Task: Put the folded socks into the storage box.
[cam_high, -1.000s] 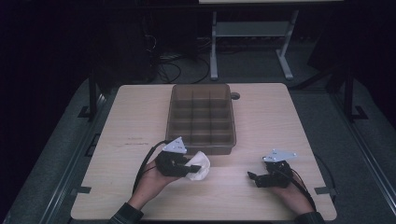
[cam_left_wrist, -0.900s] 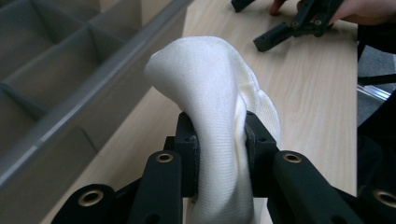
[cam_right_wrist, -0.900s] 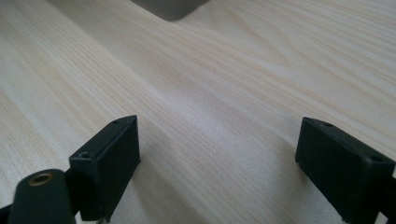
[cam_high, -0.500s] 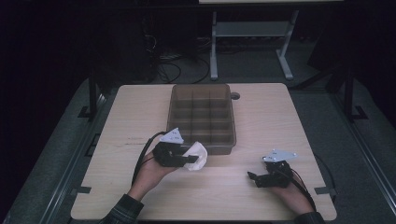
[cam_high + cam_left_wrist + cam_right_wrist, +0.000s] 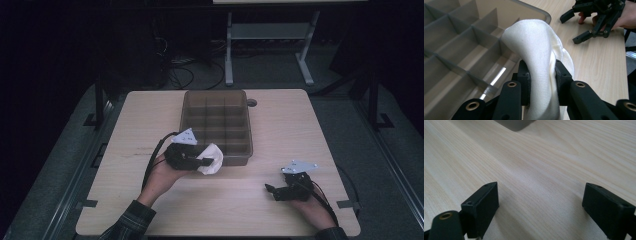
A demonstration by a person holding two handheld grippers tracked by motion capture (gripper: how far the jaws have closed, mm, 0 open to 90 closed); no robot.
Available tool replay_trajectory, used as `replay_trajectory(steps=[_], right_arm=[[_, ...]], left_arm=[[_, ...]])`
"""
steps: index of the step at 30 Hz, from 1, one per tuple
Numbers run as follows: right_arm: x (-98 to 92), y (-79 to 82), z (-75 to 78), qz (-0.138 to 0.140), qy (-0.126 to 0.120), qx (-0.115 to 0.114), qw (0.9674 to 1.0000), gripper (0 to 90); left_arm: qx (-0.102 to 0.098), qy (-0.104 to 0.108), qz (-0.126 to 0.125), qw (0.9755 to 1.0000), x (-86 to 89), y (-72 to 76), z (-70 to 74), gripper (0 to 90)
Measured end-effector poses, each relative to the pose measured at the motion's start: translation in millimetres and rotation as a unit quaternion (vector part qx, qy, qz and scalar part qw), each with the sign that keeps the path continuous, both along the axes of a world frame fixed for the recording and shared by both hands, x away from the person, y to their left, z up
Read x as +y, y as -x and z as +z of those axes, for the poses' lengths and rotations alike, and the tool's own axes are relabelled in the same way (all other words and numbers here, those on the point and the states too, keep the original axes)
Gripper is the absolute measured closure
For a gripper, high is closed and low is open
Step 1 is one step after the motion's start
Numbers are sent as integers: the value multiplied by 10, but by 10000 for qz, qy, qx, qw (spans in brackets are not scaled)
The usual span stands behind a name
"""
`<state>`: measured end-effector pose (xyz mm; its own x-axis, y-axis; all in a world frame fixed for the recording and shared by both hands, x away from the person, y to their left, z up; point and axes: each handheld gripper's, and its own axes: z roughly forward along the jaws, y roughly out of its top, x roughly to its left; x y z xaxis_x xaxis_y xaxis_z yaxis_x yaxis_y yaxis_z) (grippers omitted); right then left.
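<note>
Landmark: brown divided tray (image 5: 218,102) stood on the table (image 5: 150,115).
Left gripper (image 5: 204,161): clamped a white cloth (image 5: 212,160) just before the tray's near wall.
Right gripper (image 5: 272,190): low over the table, well apart from the tray's near right corner.

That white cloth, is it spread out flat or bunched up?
Bunched up: the white cloth bulges in a rounded wad, pinched between the left gripper jaws beside the divided tray.

A pale wooden tabletop (image 5: 150,115) stood over a dark floor (image 5: 60,165), with a metal stand (image 5: 270,37) and loose cables (image 5: 185,75) behind.
</note>
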<state>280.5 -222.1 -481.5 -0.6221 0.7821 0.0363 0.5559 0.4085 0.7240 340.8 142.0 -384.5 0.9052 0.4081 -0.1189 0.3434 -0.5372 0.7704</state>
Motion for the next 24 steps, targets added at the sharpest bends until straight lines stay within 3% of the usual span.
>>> replay_trajectory(steps=[10, 24], right_arm=[[-2, -1, -1, 6, 18, -14, 10000, 130], [-2, -1, -1, 4, 16, -3, 10000, 130]], left_arm=[[-143, -38, -20, 9999, -64, -139, 118, 720], [-219, -93, -12, 9997, -110, -398, 150, 720]])
